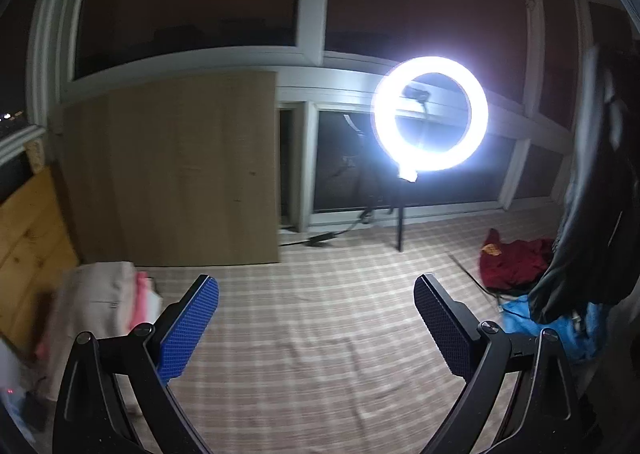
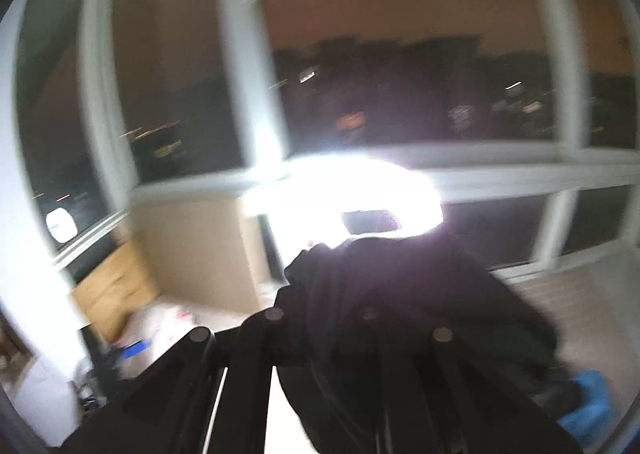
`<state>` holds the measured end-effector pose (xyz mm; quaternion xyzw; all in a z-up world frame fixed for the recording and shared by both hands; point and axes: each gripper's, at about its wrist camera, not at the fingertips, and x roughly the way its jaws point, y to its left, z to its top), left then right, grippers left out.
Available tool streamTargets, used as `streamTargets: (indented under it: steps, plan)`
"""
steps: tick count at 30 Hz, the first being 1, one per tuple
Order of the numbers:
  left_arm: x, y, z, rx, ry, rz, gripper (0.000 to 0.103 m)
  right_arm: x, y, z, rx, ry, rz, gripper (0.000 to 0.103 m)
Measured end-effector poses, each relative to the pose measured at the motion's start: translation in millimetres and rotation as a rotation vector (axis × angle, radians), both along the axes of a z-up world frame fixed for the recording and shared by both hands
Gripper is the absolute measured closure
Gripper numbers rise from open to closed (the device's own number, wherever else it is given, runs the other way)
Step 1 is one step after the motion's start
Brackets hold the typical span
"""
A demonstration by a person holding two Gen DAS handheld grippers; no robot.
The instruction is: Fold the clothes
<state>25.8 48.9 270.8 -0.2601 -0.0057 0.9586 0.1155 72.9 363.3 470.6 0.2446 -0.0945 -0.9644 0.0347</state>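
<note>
My left gripper (image 1: 316,294) is open and empty, its blue pads (image 1: 188,330) spread wide above the checked sheet (image 1: 320,334). A black garment (image 1: 588,213) hangs in the air at the right edge of the left wrist view. In the blurred right wrist view the same black garment (image 2: 400,314) drapes over my right gripper (image 2: 360,326), which is shut on it; the fingertips are hidden by the cloth. A red garment (image 1: 516,262) and a blue garment (image 1: 560,330) lie crumpled on the sheet at the right. The blue garment also shows in the right wrist view (image 2: 588,402).
A stack of folded beige and pink clothes (image 1: 104,306) sits at the left. A bright ring light (image 1: 430,113) on a tripod stands at the sheet's far edge, with a cable on the floor. A brown board (image 1: 172,173) leans on the window wall. A wooden cabinet (image 1: 28,254) is far left.
</note>
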Motion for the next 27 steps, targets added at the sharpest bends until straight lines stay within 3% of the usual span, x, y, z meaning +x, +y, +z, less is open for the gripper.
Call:
streamTargets:
  steps: [2, 4, 5, 7, 9, 14, 18, 21, 24, 27]
  plan:
    - [-1.4, -9.5, -2.2, -0.022, -0.008, 0.022, 0.004, -47.7, -35.9, -42.5, 0.034, -0.214, 0.127, 0.074]
    - [-5.0, -13.1, -8.0, -0.049, -0.024, 0.031, 0.004, -68.5, -58.3, -89.3, 0.09, -0.403, 0.163, 0.074]
    - [-7.5, -12.4, -13.1, -0.066, -0.038, 0.027, 0.004, -65.3, -57.5, -103.9, 0.092, -0.421, 0.162, 0.074]
    - [-13.2, -7.2, -23.4, -0.095, -0.066, 0.011, 0.004, -56.0, -31.6, -125.3, 0.059, -0.42, 0.127, 0.064]
    - [-20.3, 7.7, -34.1, -0.114, -0.097, -0.024, 0.004, -49.6, 10.3, -148.3, 0.04, -0.412, 0.057, 0.036]
    - [-38.0, 45.0, -61.0, -0.162, -0.173, -0.11, 0.004, -35.9, 112.0, -257.1, 0.086, -0.559, -0.223, 0.035]
    - [-46.5, 68.6, -62.5, -0.181, -0.189, -0.147, 0.004, -46.8, 168.9, -338.6, -0.039, -0.688, -0.342, 0.035]
    - [-49.6, 74.8, -59.9, -0.216, -0.19, -0.137, 0.004, -58.9, 199.6, -359.8, -0.124, -0.671, -0.409, 0.035]
    - [-51.1, 71.6, -58.2, -0.233, -0.205, -0.105, 0.004, -85.8, 218.3, -368.7, -0.2, -0.603, -0.375, 0.035]
    - [-52.0, 65.5, -60.1, -0.237, -0.231, -0.07, 0.004, -124.8, 226.2, -382.0, -0.201, -0.59, -0.343, 0.035]
